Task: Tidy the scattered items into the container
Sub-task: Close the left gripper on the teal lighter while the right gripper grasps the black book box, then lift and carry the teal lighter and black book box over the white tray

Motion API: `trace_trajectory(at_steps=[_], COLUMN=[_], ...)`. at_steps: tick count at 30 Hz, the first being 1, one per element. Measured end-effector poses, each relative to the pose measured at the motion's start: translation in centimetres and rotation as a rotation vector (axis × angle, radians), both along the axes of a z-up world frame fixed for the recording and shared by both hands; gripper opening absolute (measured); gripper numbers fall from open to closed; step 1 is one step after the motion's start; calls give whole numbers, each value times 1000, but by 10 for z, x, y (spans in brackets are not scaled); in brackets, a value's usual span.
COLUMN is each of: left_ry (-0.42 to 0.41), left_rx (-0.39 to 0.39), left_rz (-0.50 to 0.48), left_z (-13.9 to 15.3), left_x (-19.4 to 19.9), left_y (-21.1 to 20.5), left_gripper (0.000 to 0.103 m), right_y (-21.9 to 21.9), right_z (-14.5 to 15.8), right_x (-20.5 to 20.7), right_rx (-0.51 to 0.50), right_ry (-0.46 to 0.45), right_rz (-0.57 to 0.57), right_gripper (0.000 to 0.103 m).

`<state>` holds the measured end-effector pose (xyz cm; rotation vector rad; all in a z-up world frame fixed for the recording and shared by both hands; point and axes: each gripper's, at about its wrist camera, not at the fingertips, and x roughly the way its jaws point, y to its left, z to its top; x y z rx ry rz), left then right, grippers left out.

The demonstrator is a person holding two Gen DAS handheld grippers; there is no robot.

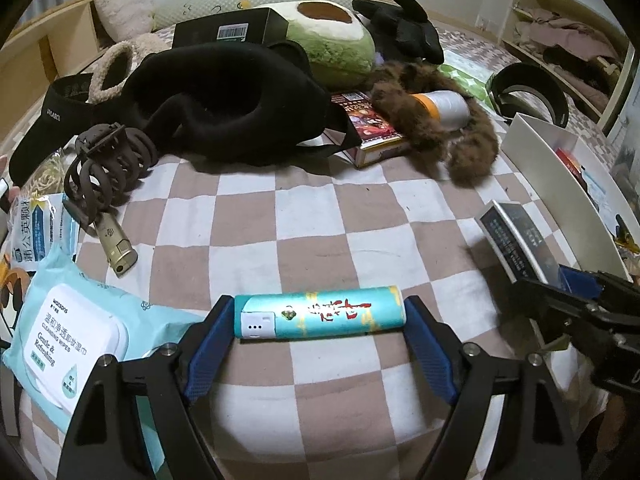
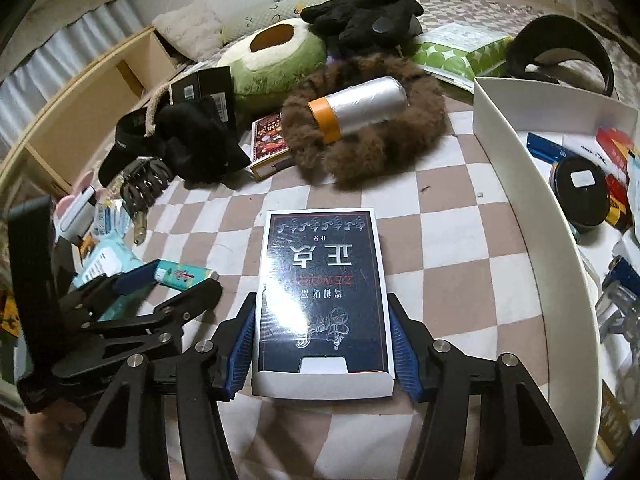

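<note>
A teal lighter [image 1: 320,312] lies crosswise between my left gripper's [image 1: 319,302] blue pads [image 1: 212,344], which press on both of its ends just above the checked bedcover. The right wrist view shows the same lighter [image 2: 184,274] in the left gripper [image 2: 186,278]. My right gripper [image 2: 322,298] is shut on the long sides of a black box [image 2: 320,300] with white lettering. In the left wrist view that box [image 1: 516,236] hangs tilted beside the white container [image 1: 560,168], held by the right gripper [image 1: 560,280]. The container [image 2: 552,208] holds several items.
A wet wipes pack [image 1: 72,336], a brown hair claw [image 1: 108,168] and a gold tube [image 1: 116,248] lie at the left. Behind are a black knitted hat [image 1: 224,108], a red card box [image 2: 268,140], a brown fur ring [image 2: 360,152] with a plastic roll [image 2: 360,108], an avocado plush [image 2: 272,60] and black gloves [image 2: 360,12].
</note>
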<state>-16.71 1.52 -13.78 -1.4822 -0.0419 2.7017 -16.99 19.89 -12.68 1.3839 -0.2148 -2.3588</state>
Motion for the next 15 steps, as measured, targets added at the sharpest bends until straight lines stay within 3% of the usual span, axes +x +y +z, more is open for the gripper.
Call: trace_trajectory(at_steps=[15], left_ry=[37], left_rx=[44], left_rz=[-10], left_z=[18], left_x=[1], left_y=[8], left_gripper=[83], right_y=[10], right_z=[31], right_x=[8], right_rx=[-136], right_ry=[66], right_rz=[-26], right_gripper=[61])
